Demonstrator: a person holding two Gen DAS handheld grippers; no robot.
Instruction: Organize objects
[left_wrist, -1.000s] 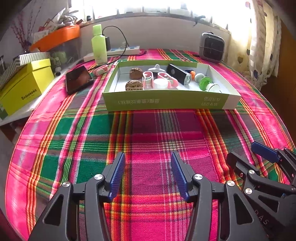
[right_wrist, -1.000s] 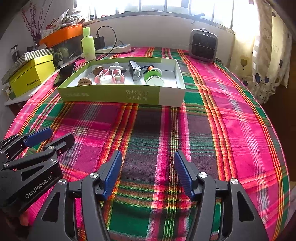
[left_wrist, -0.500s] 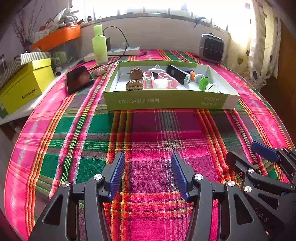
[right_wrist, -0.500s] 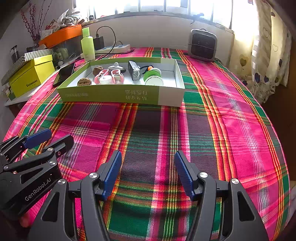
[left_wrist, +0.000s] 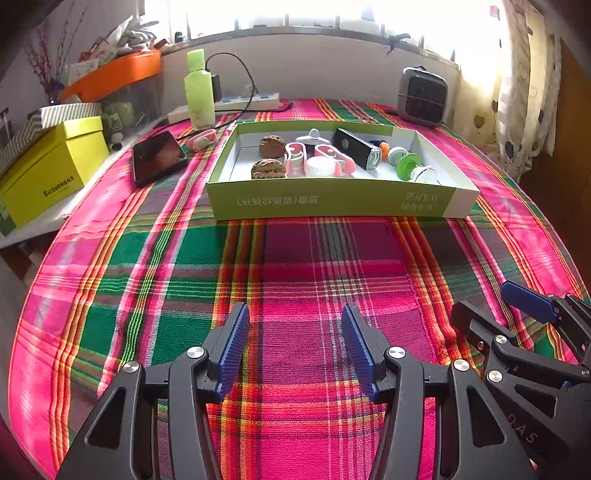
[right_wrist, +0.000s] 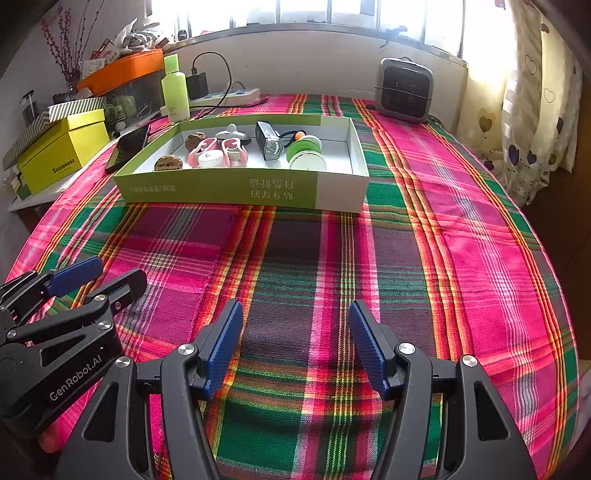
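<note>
Change since earlier: nothing is visibly shifting; both hand-held grippers are staying where they were over the plaid cloth, and the box contents are lying as before.

Left wrist view, left hand-held gripper (left_wrist: 295, 347): it is hovering low over the cloth-covered surface (left_wrist: 147, 266), jaws spread wide with nothing between them.
Left wrist view, right hand-held gripper (left_wrist: 513, 314): it is showing at the right edge, just beside the left one, also gaping and empty.
Left wrist view, green box (left_wrist: 332, 201): it is sitting well ahead of both grippers, holding two walnuts (left_wrist: 268, 168), pink-and-white clips (left_wrist: 319, 157), a black flashlight (left_wrist: 356, 147), and a green-and-white spool (left_wrist: 410, 168).
Left wrist view, surroundings: a phone (left_wrist: 159, 157) is lying left of the box, with a green bottle (left_wrist: 199, 90) behind it.

Right wrist view, right hand-held gripper (right_wrist: 295, 343): it is held wide apart, empty, above the cloth.
Right wrist view, left hand-held gripper (right_wrist: 99, 277): it is appearing at the left edge, jaws parted.
Right wrist view, green box (right_wrist: 229, 190): it is resting ahead and slightly left, objects inside it.
Right wrist view, heater (right_wrist: 404, 90): it is standing behind the box to the right.
</note>
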